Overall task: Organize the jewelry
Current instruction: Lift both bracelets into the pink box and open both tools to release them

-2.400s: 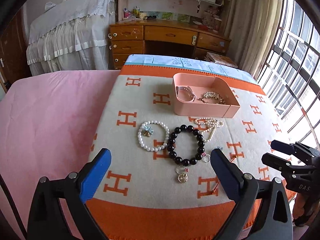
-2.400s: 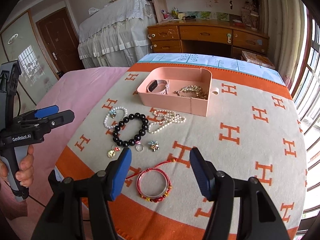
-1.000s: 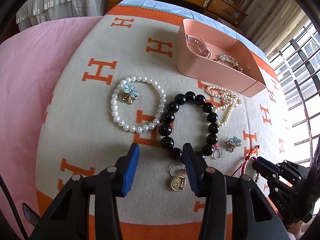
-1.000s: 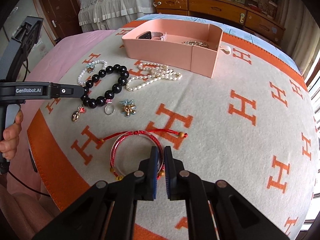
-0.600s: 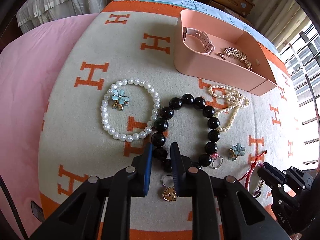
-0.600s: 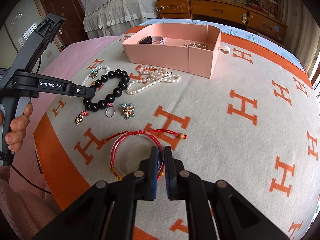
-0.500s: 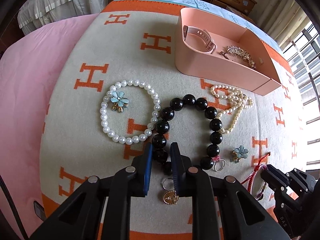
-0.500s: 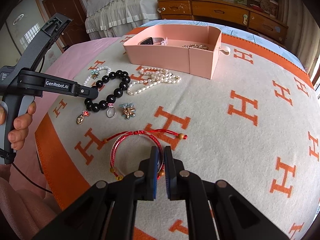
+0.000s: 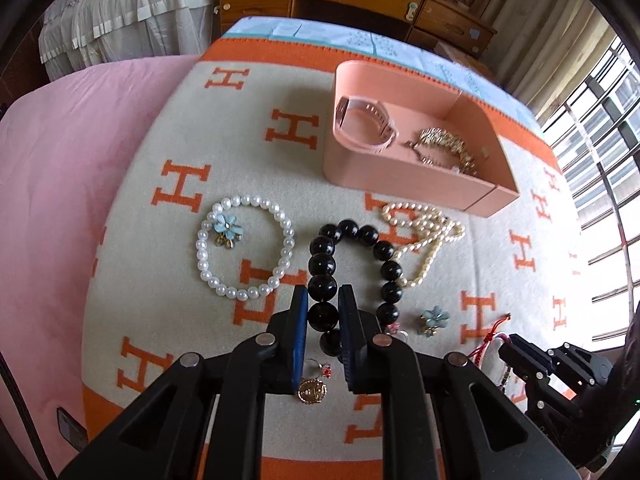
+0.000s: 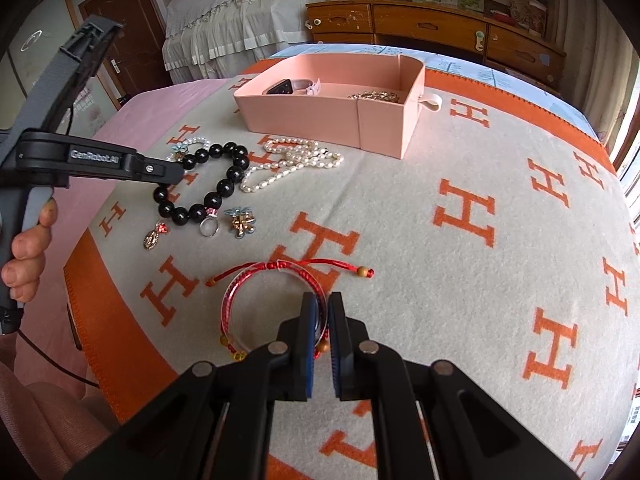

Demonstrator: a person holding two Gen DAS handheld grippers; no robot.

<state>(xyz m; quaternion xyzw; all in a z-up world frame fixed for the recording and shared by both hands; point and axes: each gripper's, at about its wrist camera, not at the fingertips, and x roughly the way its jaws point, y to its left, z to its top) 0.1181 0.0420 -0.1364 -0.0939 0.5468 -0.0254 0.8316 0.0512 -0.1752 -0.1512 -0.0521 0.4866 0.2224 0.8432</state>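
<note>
My left gripper (image 9: 323, 316) pinches one bead of the black bracelet (image 9: 354, 270); its jaws have just been closing, and a bead now sits between the blue pads. My right gripper (image 10: 320, 322) is pressed together on the rim of the red bangle (image 10: 272, 308), which lies on the blanket (image 10: 460, 208) nearest me.

The bangle looks thin, light and fairly stiff, with a loose red cord and small beads trailing. I judge it will lift as one ring if I keep hold on the rim, though the cord may snag the fabric.

The black bracelet lies just beyond, partly raised at my pads. Its beads are round, glossy and likely heavy for their size. Strung loosely, the loop will sag and swing, and a smooth bead could roll out of the pads. Holding squarely across one bead seems safest.

Beside it lie a white bracelet (image 9: 244, 248), a pearl necklace (image 9: 424, 232), a ring (image 10: 208, 226), a flower charm (image 10: 239, 221) and a gold pendant (image 9: 312, 391), all limp or tiny.

Farthest is the pink box (image 9: 404, 182), open on top, already holding a watch (image 9: 366, 124) and a gold chain (image 9: 444, 146).
</note>
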